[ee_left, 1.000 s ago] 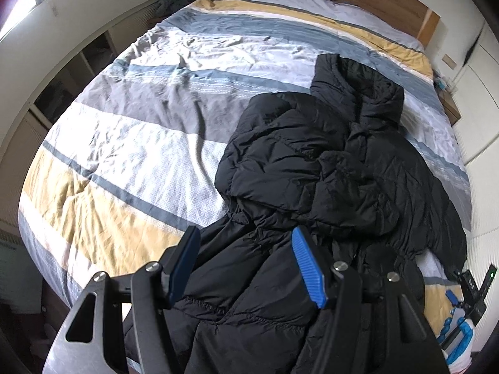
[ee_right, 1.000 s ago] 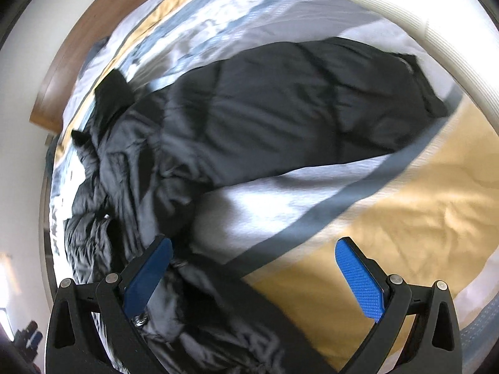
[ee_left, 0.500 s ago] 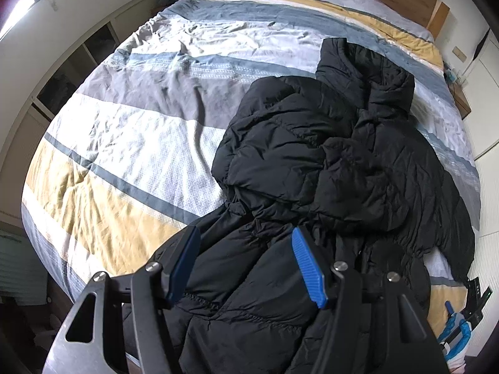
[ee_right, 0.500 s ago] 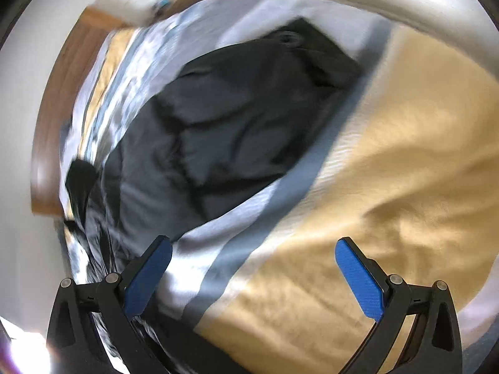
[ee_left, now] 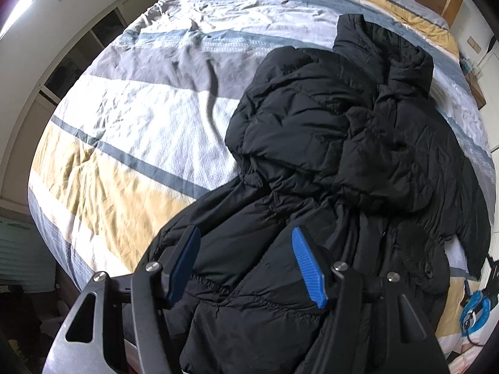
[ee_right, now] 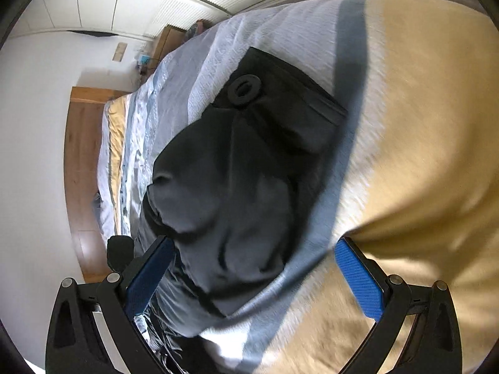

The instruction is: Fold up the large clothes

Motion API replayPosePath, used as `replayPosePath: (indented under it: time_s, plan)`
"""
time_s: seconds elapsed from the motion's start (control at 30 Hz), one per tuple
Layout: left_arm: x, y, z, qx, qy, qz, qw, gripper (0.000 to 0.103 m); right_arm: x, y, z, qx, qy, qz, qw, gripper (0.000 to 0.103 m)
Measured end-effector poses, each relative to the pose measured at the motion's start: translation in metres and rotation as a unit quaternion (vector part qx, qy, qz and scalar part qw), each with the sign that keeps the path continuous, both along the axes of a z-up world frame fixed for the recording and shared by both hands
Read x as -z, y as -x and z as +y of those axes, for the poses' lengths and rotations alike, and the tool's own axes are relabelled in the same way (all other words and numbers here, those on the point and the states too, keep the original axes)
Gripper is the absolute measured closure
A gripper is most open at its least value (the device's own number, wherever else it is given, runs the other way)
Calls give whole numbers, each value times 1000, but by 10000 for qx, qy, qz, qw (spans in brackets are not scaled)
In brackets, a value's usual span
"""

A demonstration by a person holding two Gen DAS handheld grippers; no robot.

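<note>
A large black puffer coat (ee_left: pixel 327 162) lies crumpled on the striped bed cover (ee_left: pixel 131 131), its hood toward the headboard and one sleeve folded over the chest. My left gripper (ee_left: pixel 246 265) is open and empty, hovering over the coat's lower hem part. In the right wrist view a black sleeve (ee_right: pixel 237 180) with a round button near its cuff lies on the cover. My right gripper (ee_right: pixel 252 280) is open and empty, close above that sleeve. The other gripper's blue parts show at the coat's lower right in the left wrist view (ee_left: pixel 474 308).
The bed cover (ee_right: pixel 421 155) has yellow, white, grey and blue stripes. A wooden headboard (ee_right: pixel 84 162) stands at the far end. Shelves (ee_left: pixel 78 59) run along the wall left of the bed. A nightstand (ee_right: pixel 170 39) sits by the headboard.
My right gripper has swung and dropped toward the sleeve's cuff end, which now fills its view. My left gripper has moved slightly forward over the coat. Both stay open.
</note>
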State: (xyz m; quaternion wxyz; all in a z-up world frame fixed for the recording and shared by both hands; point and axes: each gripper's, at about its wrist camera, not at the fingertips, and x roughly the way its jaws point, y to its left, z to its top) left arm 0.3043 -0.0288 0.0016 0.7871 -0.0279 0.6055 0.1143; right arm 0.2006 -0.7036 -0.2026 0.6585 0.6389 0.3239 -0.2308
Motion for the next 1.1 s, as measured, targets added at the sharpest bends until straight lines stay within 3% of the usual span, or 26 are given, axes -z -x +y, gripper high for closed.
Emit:
replayPosePath:
  time_s: [0.1,0.17,0.3,0.47,0.53,0.83,1.0,1.1]
  plan:
    - [4,3,-3,4,29,37,10000,44,1,-9,-11,-59,-5,12,10000,4]
    - [7,4,-5,14,35,48,10000,44,2,-17,-17,-29,-45,11,10000,22]
    - [10,7,-10,35,90,71,9999,44,1,-25,-19,-47,-98,-64,9999,42]
    - [16,14,-13,89,94,129,9998,43,-9,-37,-17,-267,89,-1,9996,77]
    - [17,16,-13,61,115,133,9998,44,-18,-41,-15,-327,247,5,9992,84]
    - [18,30,1,-161,169,74,9997,43,-100,-74,-4,-1110,1401,-211,9837,92]
    - [7,38,15,-360,189,-71,9991,43,-149,-99,15,-1665,1977,-516,9646,93]
    - [-1,42,23,-467,213,-181,9985,44,-184,-118,41,-2179,2404,-725,9431,93]
